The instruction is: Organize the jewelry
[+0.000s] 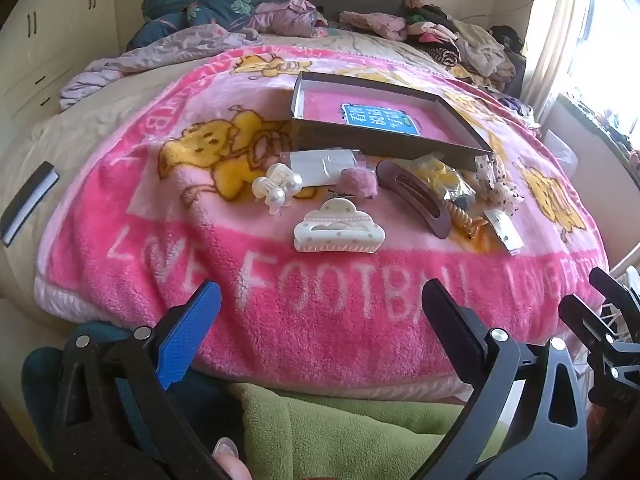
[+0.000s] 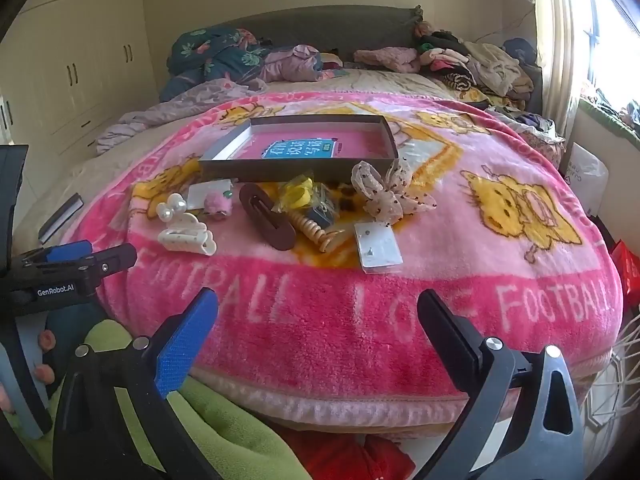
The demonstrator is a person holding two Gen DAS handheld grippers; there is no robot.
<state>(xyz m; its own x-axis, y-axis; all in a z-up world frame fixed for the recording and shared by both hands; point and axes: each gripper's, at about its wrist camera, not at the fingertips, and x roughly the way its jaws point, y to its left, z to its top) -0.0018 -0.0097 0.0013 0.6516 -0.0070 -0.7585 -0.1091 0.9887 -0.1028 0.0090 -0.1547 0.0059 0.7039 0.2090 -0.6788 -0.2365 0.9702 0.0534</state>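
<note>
Hair accessories lie on a pink blanket (image 1: 320, 300) in front of a shallow open box (image 1: 384, 142) with a pink floor. Among them: a white claw clip (image 1: 338, 226), a pearl clip (image 1: 276, 188), a pink pompom (image 1: 358, 184), a brown clip (image 1: 416, 198), a yellow item in a bag (image 1: 444, 178), a spiral hair tie (image 2: 316, 232), a dotted bow (image 2: 384, 194) and a white card (image 2: 378, 252). My left gripper (image 1: 320, 304) is open and empty near the blanket's front edge. My right gripper (image 2: 318, 312) is open and empty, to the right of the left one.
Piled clothes (image 2: 472, 60) and bedding (image 2: 216, 56) lie at the head of the bed. Wardrobes (image 2: 80, 60) stand left, a bright window (image 2: 608, 20) right. A dark book (image 1: 28, 200) lies at the left bed edge. Green fabric (image 1: 340, 432) is below the grippers.
</note>
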